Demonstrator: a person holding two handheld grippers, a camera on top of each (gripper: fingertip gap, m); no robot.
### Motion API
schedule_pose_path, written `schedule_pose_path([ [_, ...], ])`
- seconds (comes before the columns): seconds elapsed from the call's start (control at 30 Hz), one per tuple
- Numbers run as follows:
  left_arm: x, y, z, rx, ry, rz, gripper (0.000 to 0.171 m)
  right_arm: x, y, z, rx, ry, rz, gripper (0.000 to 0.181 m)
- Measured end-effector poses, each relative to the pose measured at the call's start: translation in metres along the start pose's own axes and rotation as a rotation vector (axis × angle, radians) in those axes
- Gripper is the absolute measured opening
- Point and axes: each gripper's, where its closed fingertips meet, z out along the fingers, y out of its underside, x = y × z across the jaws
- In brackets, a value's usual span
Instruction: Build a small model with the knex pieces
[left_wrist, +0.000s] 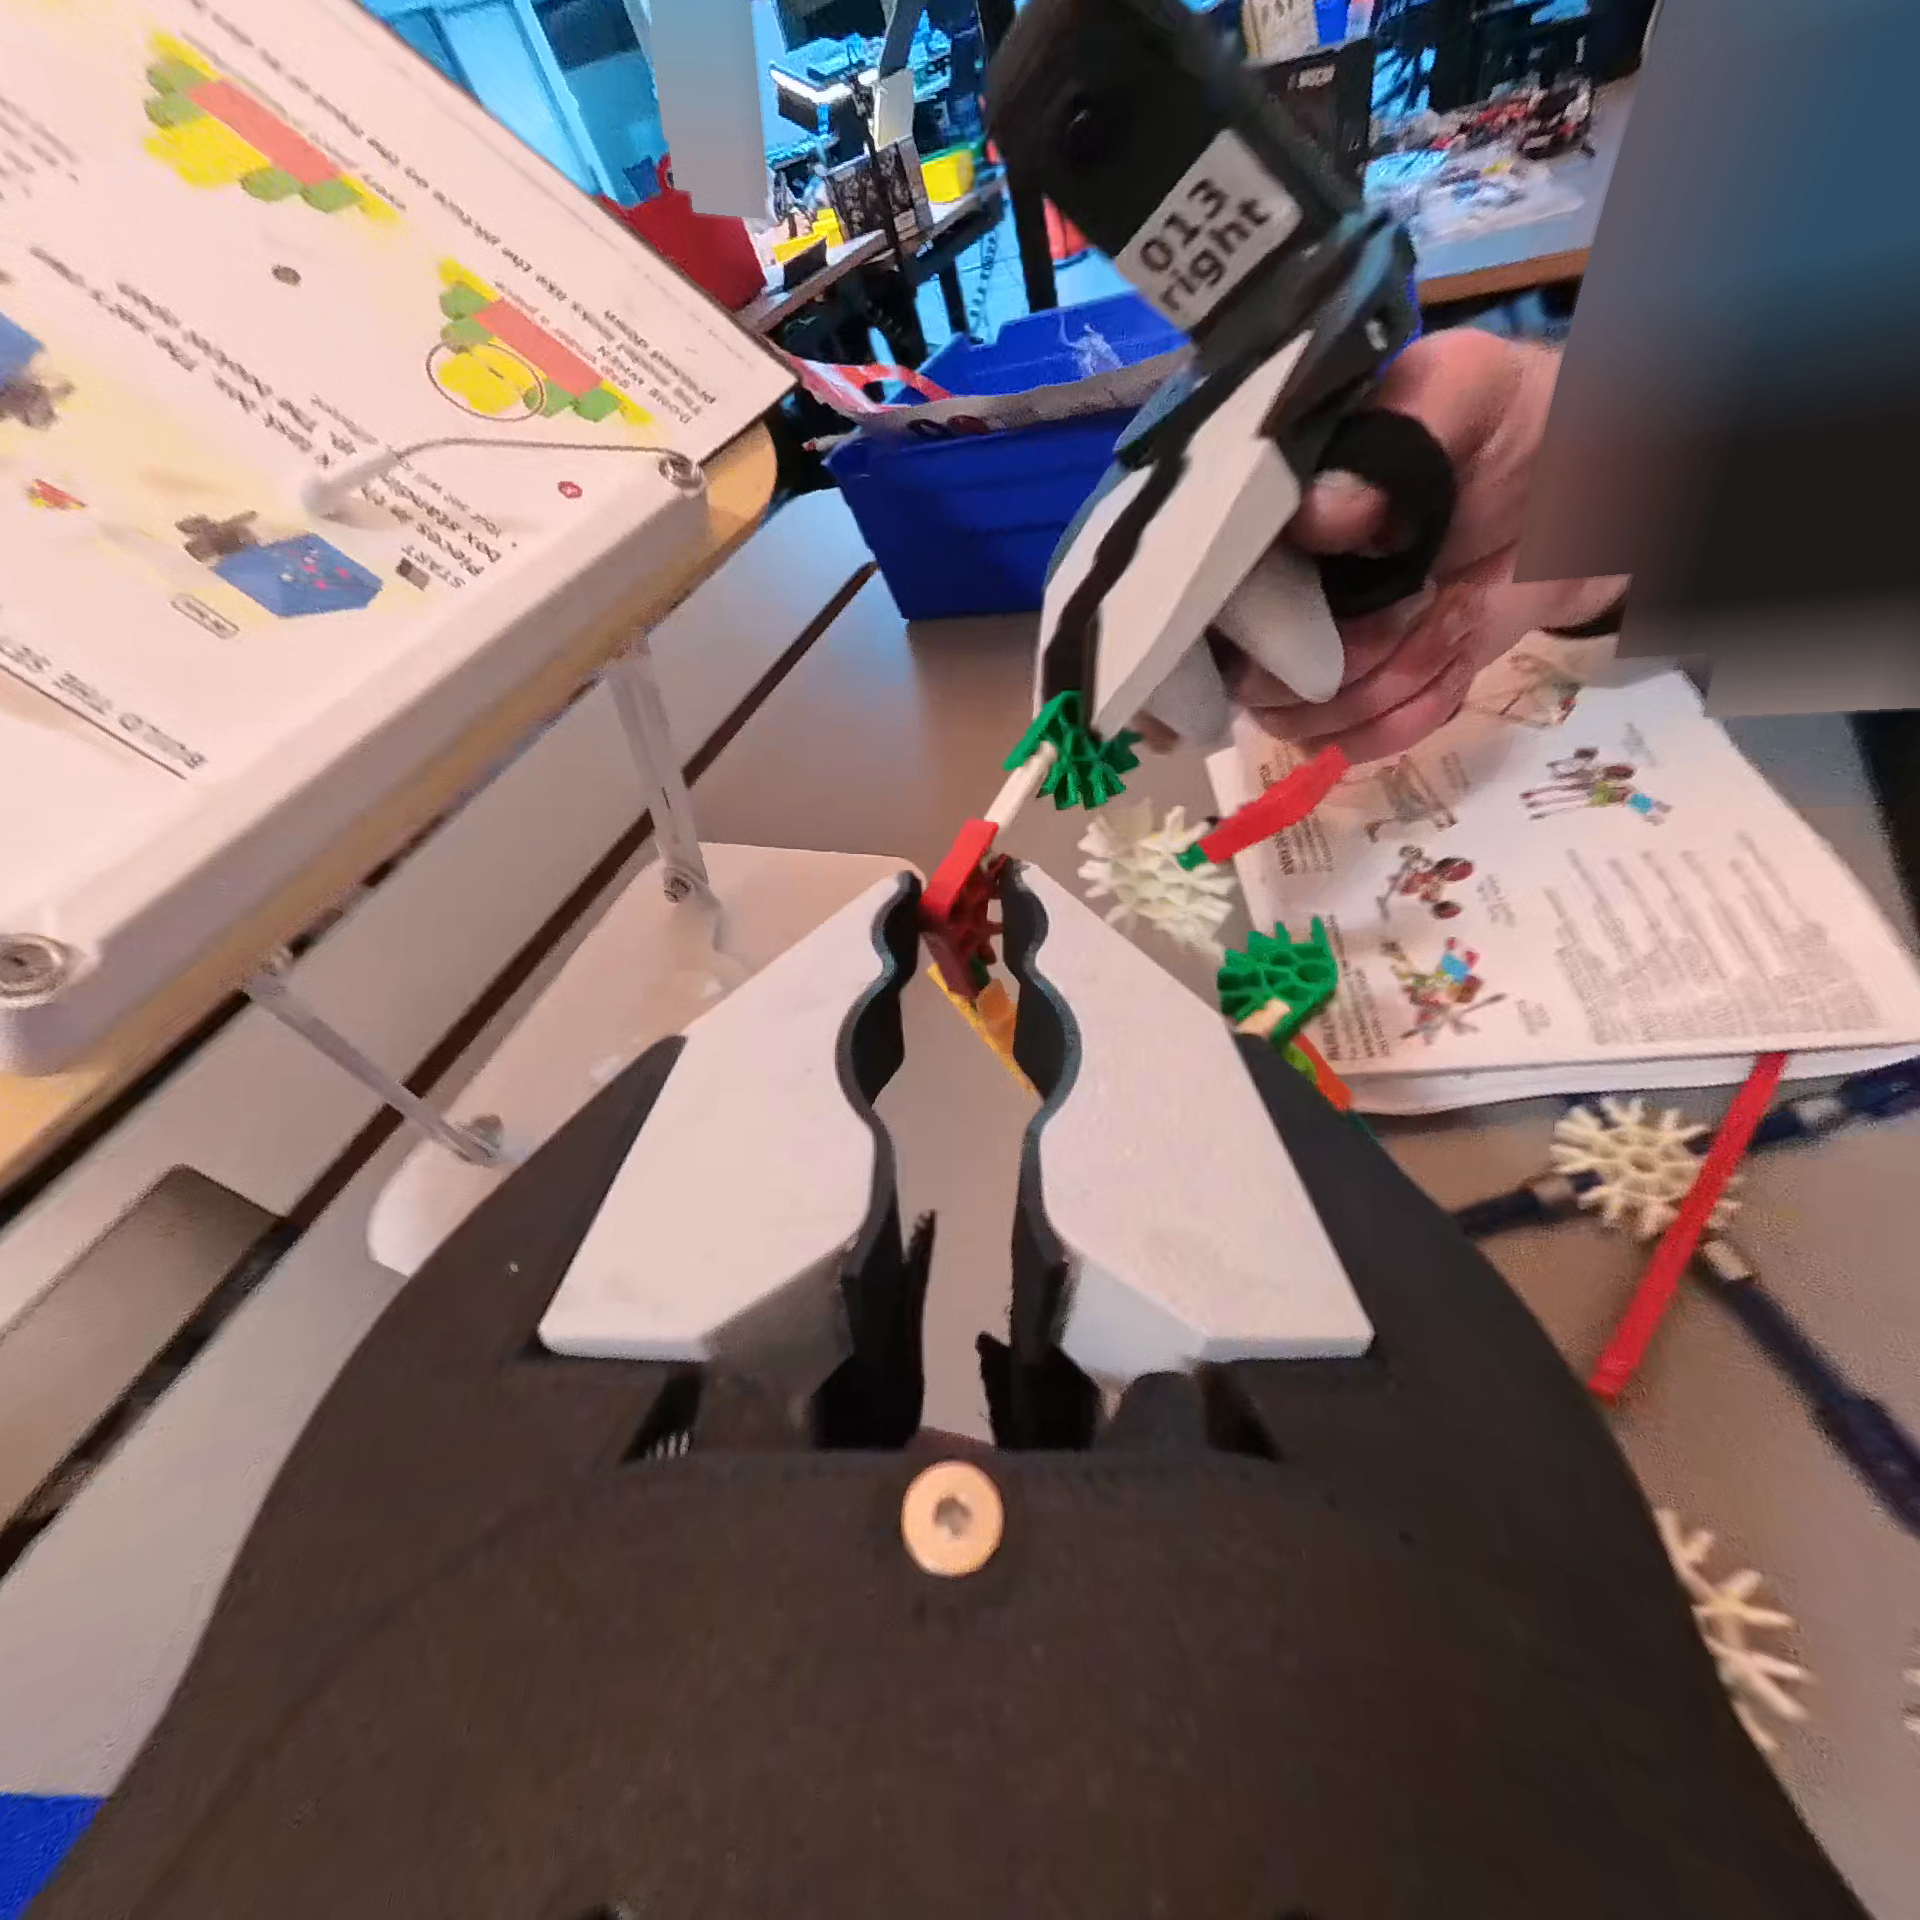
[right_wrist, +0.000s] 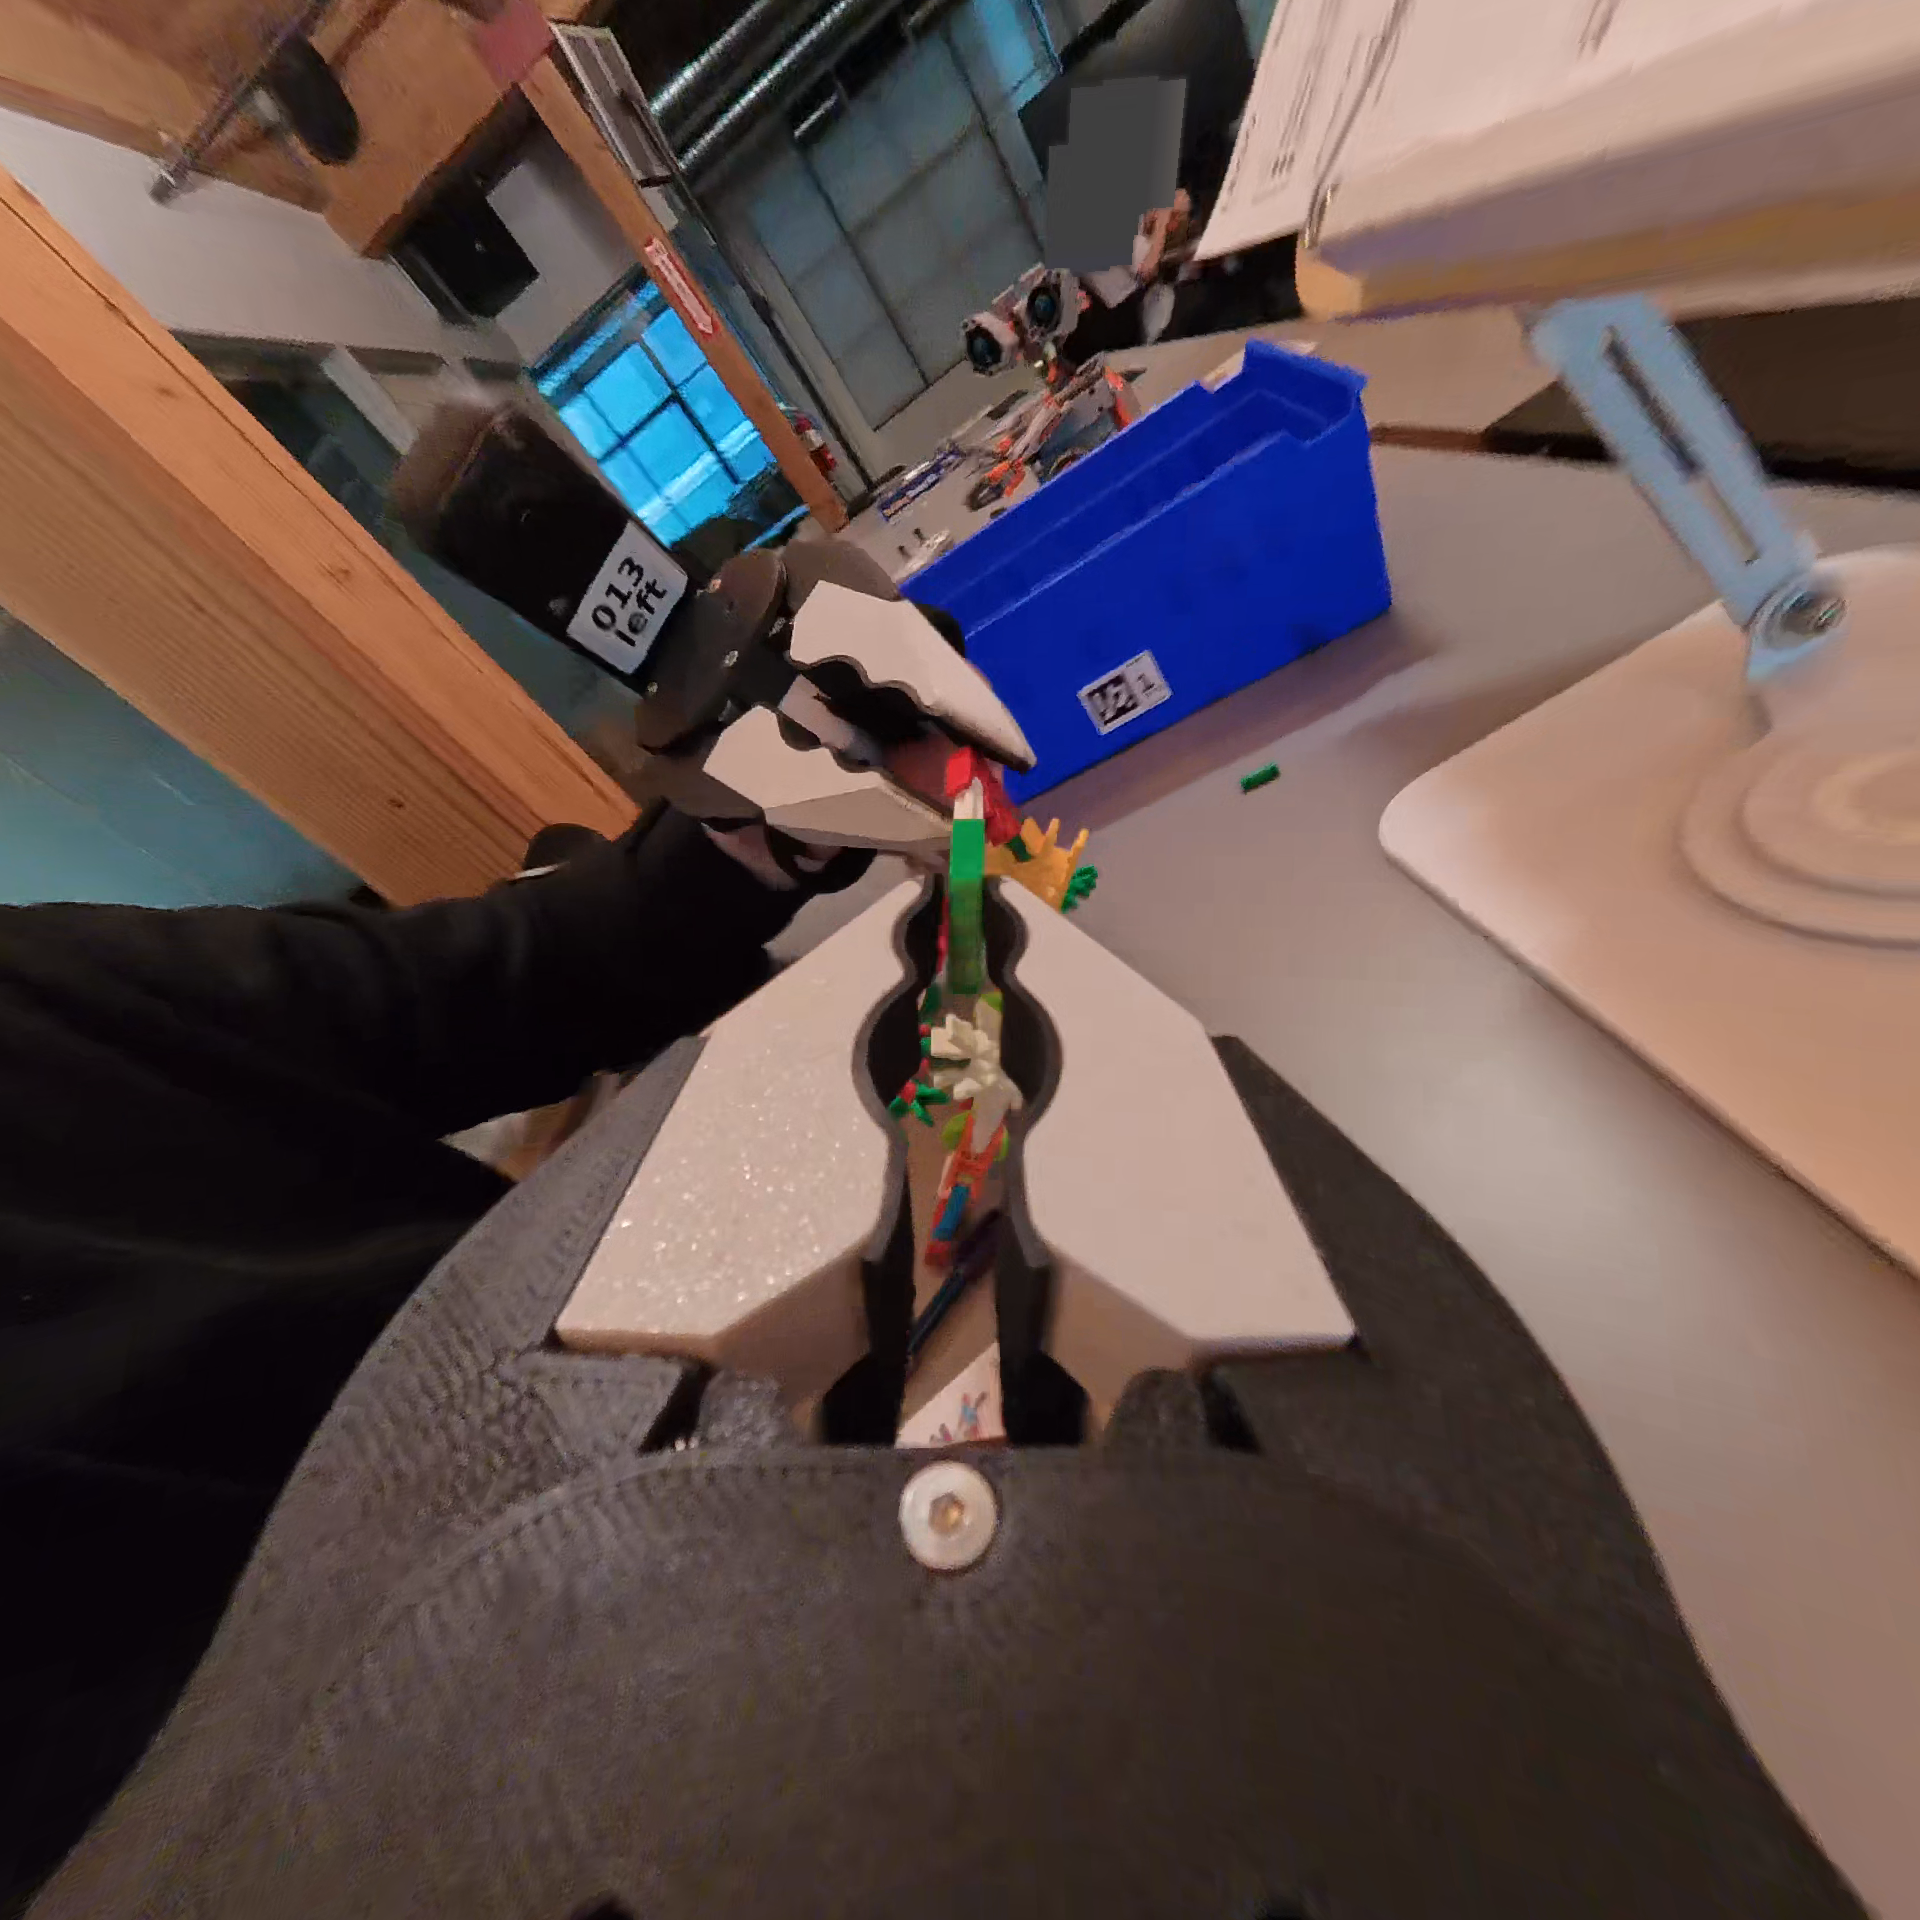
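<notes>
My left gripper (left_wrist: 961, 883) is shut on a red toothed connector (left_wrist: 961, 920) and holds it above the grey table. A short white rod (left_wrist: 1013, 795) runs from this red connector up to a green toothed connector (left_wrist: 1075, 753). My right gripper (left_wrist: 1081, 717) is shut on that green connector, and a hand holds the gripper. In the right wrist view, my right gripper (right_wrist: 961, 894) grips the green connector (right_wrist: 966, 925) edge-on. The left gripper (right_wrist: 977, 790) meets it just ahead, holding the red piece (right_wrist: 971, 774). A yellow-orange connector (right_wrist: 1039, 852) hangs beside the joint.
A white snowflake connector (left_wrist: 1148, 878) with a red rod (left_wrist: 1273, 805), another green connector (left_wrist: 1273, 977) and a printed booklet (left_wrist: 1558, 883) lie at right. More connectors and a red rod (left_wrist: 1688, 1226) lie nearer. A blue bin (left_wrist: 977, 488) stands behind. A tilted instruction board (left_wrist: 312, 416) on a stand (right_wrist: 1714, 831) is at left. Only a small space, under 4 cm, lies between the two pairs of fingers.
</notes>
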Motion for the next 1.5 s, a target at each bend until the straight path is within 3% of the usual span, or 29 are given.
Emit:
schedule_pose_path([
  [0.1, -0.004, 0.001, -0.001, 0.004, 0.022, -0.084, 0.008, 0.004, -0.001, -0.005, -0.055, 0.168, -0.337, 0.039],
  [0.2, -0.008, 0.001, -0.002, 0.014, 0.036, -0.150, 0.004, 0.021, 0.010, -0.014, -0.186, 0.376, -0.725, 0.036],
  [0.33, -0.011, 0.002, -0.003, 0.013, 0.073, -0.213, 0.004, 0.032, 0.005, -0.016, -0.245, 0.561, -1.042, 0.035],
  [0.43, -0.013, -0.001, -0.005, 0.030, 0.100, -0.248, 0.003, 0.029, -0.001, -0.017, -0.224, 0.589, -1.134, 0.035],
  [0.53, -0.012, -0.005, -0.006, 0.043, 0.126, -0.261, 0.003, 0.008, -0.001, -0.017, -0.177, 0.468, -1.100, 0.028],
  [0.7, -0.007, -0.011, -0.007, 0.080, 0.184, -0.305, 0.003, 0.007, -0.016, -0.026, -0.133, 0.534, -1.148, 0.022],
  [0.9, 0.000, -0.019, -0.010, 0.108, 0.279, -0.388, 0.003, 0.015, -0.016, -0.022, -0.242, 0.728, -1.472, 0.021],
  [1.13, 0.005, -0.022, -0.017, 0.118, 0.375, -0.449, 0.003, 0.001, -0.010, -0.013, -0.282, 0.726, -1.691, 0.021],
  [1.5, 0.003, -0.032, -0.023, 0.155, 0.399, -0.482, 0.004, -0.005, -0.007, -0.009, -0.263, 0.681, -1.699, 0.010],
])
